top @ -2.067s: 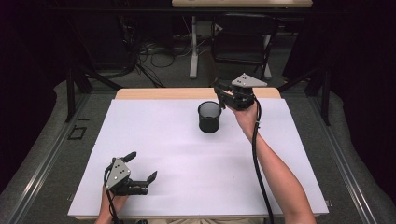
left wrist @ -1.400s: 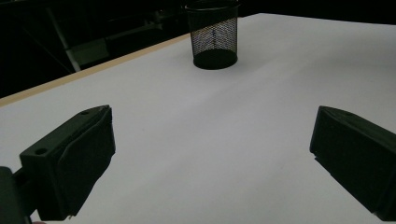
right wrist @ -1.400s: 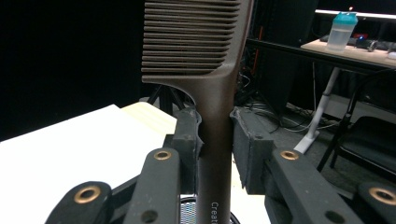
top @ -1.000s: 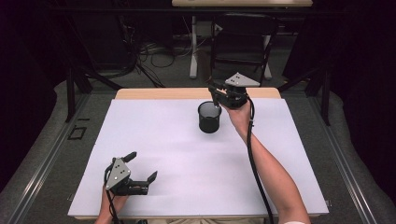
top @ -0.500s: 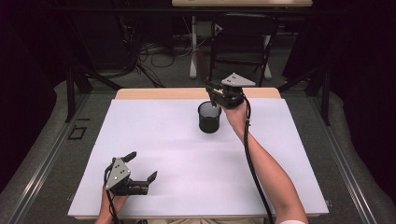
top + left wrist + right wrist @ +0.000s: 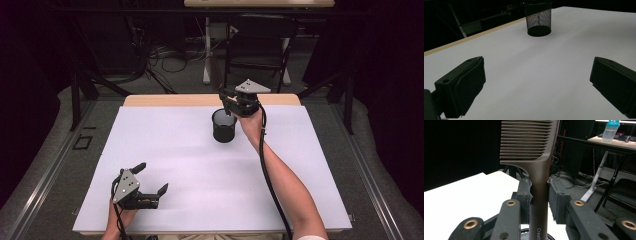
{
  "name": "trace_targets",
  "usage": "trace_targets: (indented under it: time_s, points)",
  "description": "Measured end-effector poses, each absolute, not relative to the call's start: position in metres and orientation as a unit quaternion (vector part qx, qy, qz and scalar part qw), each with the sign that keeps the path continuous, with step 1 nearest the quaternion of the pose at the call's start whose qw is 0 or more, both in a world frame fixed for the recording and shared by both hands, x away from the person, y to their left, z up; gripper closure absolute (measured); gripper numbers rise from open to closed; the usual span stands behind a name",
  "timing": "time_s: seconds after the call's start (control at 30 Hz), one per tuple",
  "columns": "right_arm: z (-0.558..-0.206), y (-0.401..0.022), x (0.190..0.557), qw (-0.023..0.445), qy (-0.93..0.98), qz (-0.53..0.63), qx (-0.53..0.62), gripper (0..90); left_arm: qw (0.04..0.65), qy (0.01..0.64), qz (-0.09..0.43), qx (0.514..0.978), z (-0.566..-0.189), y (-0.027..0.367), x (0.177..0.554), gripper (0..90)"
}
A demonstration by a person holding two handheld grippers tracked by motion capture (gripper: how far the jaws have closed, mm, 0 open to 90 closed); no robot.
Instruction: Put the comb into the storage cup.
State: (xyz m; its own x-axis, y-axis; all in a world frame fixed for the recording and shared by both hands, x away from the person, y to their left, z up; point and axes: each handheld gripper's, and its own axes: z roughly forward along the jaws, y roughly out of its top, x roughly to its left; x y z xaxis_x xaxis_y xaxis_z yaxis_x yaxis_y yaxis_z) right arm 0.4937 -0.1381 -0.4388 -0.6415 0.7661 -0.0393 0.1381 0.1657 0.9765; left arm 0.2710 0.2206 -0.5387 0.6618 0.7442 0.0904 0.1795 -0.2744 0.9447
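A black mesh cup (image 6: 223,126) stands upright at the back middle of the white table (image 6: 200,165). Just above and behind its rim, my right gripper (image 6: 229,101) is shut on the handle of a dark brown comb (image 6: 529,142). In the right gripper view the pads (image 6: 526,195) press the handle from both sides. The comb's teeth are at the top, and the cup's rim (image 6: 534,236) shows below the handle. Near the front left of the table my left gripper (image 6: 153,176) rests open with nothing between its jaws. From the left gripper (image 6: 537,65) view the cup (image 6: 538,18) stands far ahead.
A wooden strip (image 6: 165,100) edges the table's far side. Beyond it are a chair (image 6: 260,45), a white desk leg (image 6: 206,50) and floor cables. A desk at the back carries a water bottle (image 6: 611,131). Black stand legs (image 6: 80,90) flank the table's left.
My right gripper has edged a little to the left with the comb, closer over the mesh cup. The left gripper has stayed where it was.
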Motion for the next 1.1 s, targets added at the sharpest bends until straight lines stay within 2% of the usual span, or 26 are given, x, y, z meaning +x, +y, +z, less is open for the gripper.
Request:
trace_targets:
  time_s: [1.1]
  points:
    - [-0.459,-0.135,0.498,0.265,0.727,0.542,0.329,72.7,0.519,0.308,0.273,0.749,-0.538,0.222,0.271,0.1]
